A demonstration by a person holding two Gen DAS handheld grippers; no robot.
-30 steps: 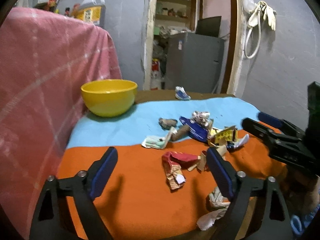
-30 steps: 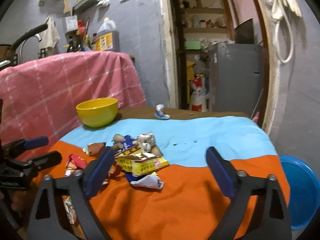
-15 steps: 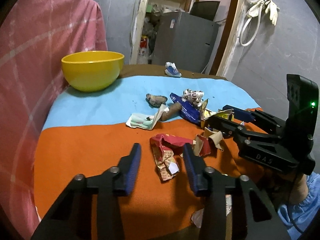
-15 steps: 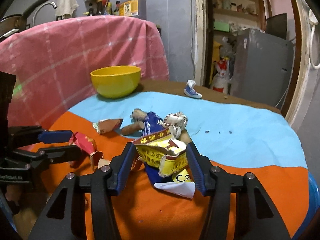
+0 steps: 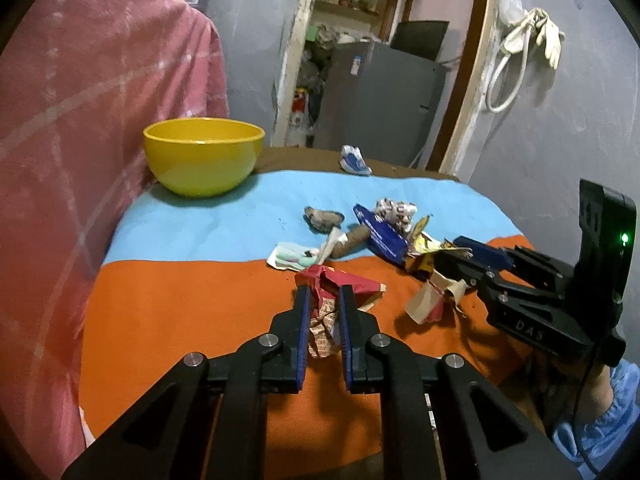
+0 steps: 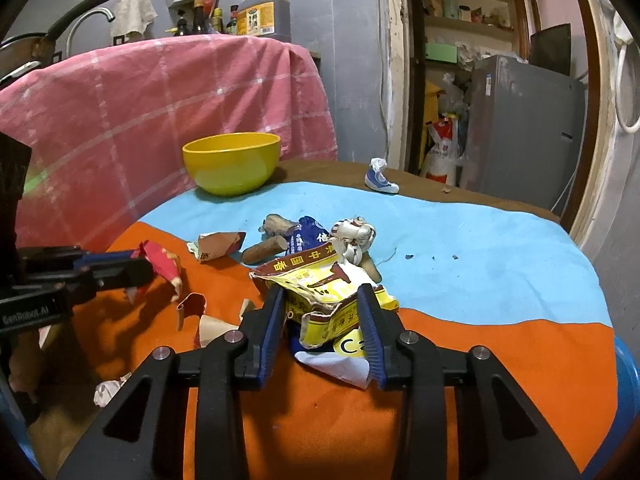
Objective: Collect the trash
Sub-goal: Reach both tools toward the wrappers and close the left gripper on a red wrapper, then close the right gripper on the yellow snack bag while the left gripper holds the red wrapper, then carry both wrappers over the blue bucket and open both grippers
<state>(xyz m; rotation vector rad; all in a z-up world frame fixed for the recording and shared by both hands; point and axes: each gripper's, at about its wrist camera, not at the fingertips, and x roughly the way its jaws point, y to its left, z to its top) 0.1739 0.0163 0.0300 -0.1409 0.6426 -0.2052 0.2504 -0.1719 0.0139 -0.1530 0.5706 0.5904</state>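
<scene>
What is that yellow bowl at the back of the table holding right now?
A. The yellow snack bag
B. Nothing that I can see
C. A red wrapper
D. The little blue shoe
B: the yellow bowl shows only its bare inside, while the red wrapper, the yellow snack bag and the little blue shoe all lie on the cloth.

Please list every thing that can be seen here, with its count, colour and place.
bowl: 1, yellow, far left on the blue cloth
red wrapper: 1, red, between the left gripper's fingers
yellow wrapper: 1, yellow, between the right gripper's fingers
blue wrapper: 1, dark blue, mid pile
toy shoe: 1, blue-white, far edge
table cloth: 1, orange and blue
pink cloth: 1, behind the bowl
left gripper: 1, black-blue, jaws closing
right gripper: 1, black-blue, jaws closing
</scene>
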